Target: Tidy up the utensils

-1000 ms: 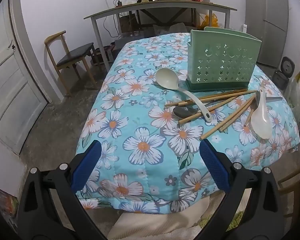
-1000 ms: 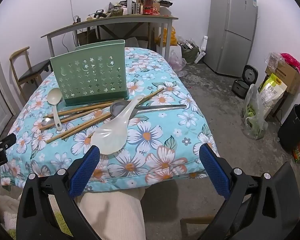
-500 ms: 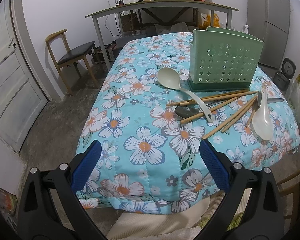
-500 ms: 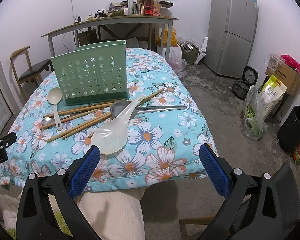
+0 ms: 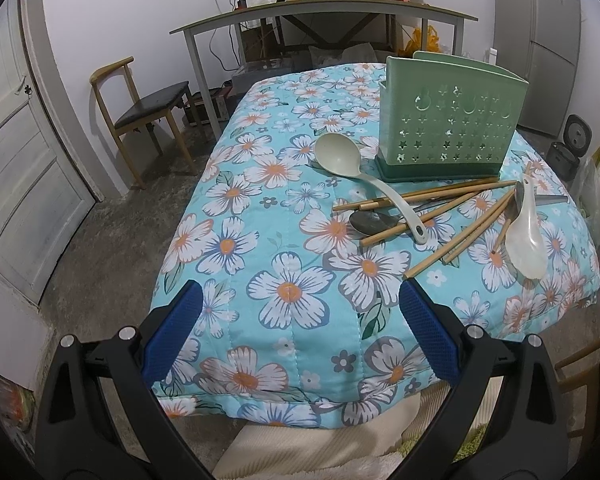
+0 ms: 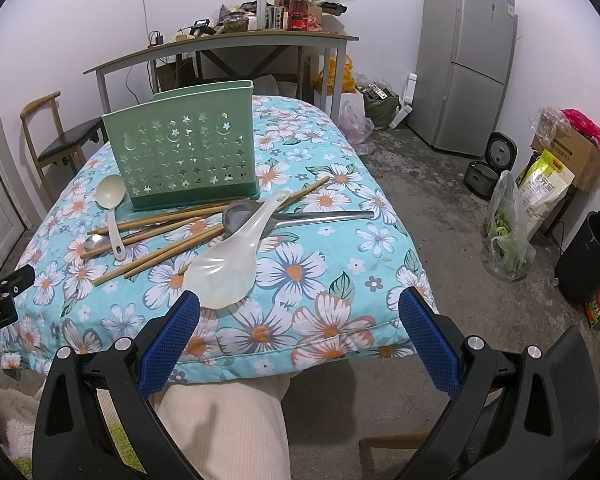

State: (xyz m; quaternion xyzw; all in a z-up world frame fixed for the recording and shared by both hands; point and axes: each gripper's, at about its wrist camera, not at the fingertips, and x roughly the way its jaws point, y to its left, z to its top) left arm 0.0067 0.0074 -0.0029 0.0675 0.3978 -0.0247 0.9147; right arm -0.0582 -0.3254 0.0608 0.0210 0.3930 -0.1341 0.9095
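A green perforated utensil holder (image 5: 448,132) (image 6: 186,158) stands upright on the floral-covered table (image 5: 260,184). In front of it lie a cream ladle (image 5: 340,156) (image 6: 110,196), a translucent white rice spoon (image 5: 526,232) (image 6: 230,264), several bamboo chopsticks (image 5: 428,196) (image 6: 168,226), a metal ladle (image 6: 300,218) and a dark metal spoon (image 5: 370,220). My left gripper (image 5: 300,332) is open and empty over the table's near edge, well short of the utensils. My right gripper (image 6: 300,336) is open and empty, its left pad just below the rice spoon's bowl.
A wooden chair (image 5: 148,108) stands left of the table, a cluttered grey desk (image 6: 220,46) behind it, a door (image 5: 16,152) at far left. A fridge (image 6: 466,60), bags, a rice cooker (image 6: 490,164) and a black bin (image 6: 588,256) stand on the right. A knee (image 6: 220,420) is below.
Both grippers have edged slightly forward toward the table. The utensils have not moved, and both grippers stay open.
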